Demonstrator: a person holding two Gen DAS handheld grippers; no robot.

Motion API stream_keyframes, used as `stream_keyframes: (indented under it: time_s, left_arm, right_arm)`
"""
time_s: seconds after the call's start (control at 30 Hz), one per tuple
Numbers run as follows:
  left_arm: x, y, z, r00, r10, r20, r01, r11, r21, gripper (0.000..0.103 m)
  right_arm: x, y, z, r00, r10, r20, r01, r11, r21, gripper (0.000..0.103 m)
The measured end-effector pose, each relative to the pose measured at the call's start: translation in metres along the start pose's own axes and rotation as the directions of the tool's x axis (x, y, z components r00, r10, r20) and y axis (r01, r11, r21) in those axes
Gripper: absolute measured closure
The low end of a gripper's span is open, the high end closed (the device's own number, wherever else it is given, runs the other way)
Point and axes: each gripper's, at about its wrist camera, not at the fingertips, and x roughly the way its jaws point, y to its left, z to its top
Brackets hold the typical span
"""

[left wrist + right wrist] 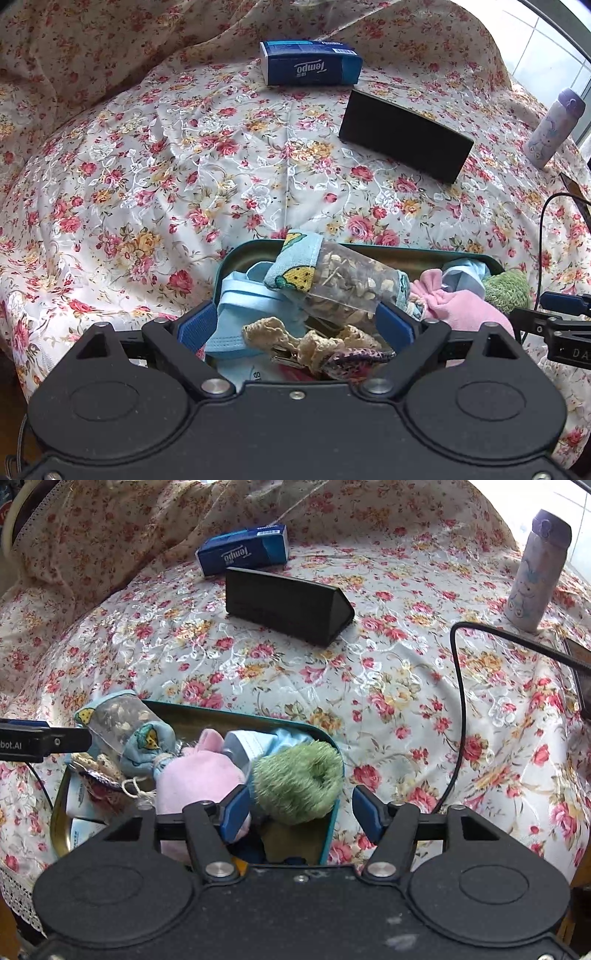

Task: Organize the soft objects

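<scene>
- Tin (334, 746), teal-rimmed, sits near me on the floral cloth (184, 166), stuffed with soft things.
- I see a green puff (299, 781) at its right end, a pink plush (199, 775) beside it, and a clear pouch (347, 284) with blue fabric ends lying on top at the left.
- My left gripper (299, 325) is spread wide around the pouch's near end; I cannot tell if the pads press it.
- My right gripper (301, 812) stands apart around the puff, not squeezing.
- Far off: tissue box (310, 62), black case (402, 136), bottle (535, 572); a cable (458, 709) loops at right.
</scene>
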Motion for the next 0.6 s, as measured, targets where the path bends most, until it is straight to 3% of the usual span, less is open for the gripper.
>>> stream_keyframes:
  time_s: [0.23,0.6]
  left_arm:
    - [-0.001,-0.007,-0.002,1.0,0.003,0.004,-0.003,1.0,0.016,0.014]
    - [0.0,-0.013,-0.014,0.999,0.011,-0.031,-0.01,1.0,0.014,0.013]
  right_arm:
    - [-0.01,-0.004,-0.001,1.0,-0.009,0.025,0.008,0.999,0.04,0.037]
    - [-0.03,0.006,-0.007,0.996,-0.001,0.091,-0.006,0.997,0.078,0.009]
